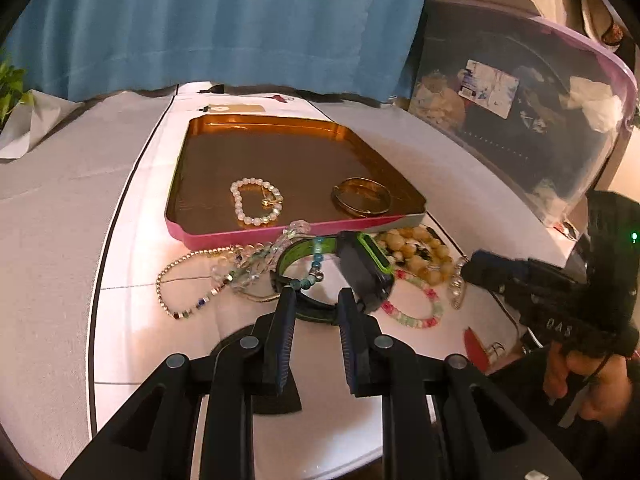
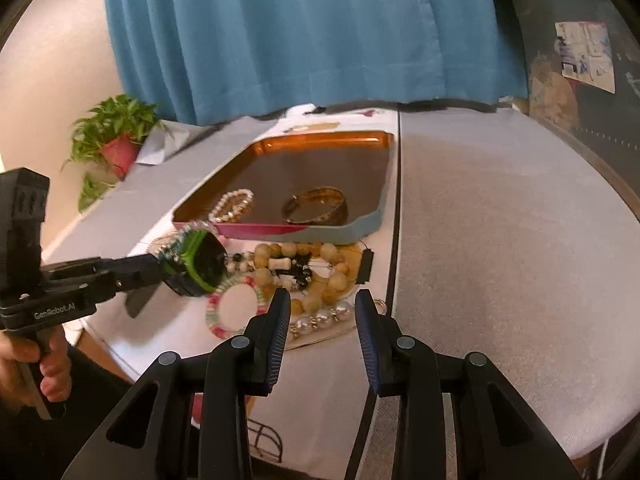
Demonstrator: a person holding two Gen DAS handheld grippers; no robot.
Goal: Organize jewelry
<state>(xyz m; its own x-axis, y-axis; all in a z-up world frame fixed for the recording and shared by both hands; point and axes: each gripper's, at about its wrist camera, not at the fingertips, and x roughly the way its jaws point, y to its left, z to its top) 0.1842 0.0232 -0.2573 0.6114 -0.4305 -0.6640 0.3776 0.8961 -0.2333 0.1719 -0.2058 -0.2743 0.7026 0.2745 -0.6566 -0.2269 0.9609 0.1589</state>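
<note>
Jewellery was found heaped on a white-covered table (image 1: pixel 132 332) just before a pink-walled, gold-lined metal tray (image 1: pixel 248 233). In the tray a white beaded bracelet (image 1: pixel 256 202) and a gold bangle (image 1: pixel 362 196) were laid apart. The left gripper (image 1: pixel 317 300) was set narrowly about the strap of a black, green-edged wristwatch (image 1: pixel 364 268); whether the strap was pinched could not be told. The right gripper (image 2: pixel 322 304) was held parted over a large-pearl bracelet (image 2: pixel 324 320), untouched
</note>
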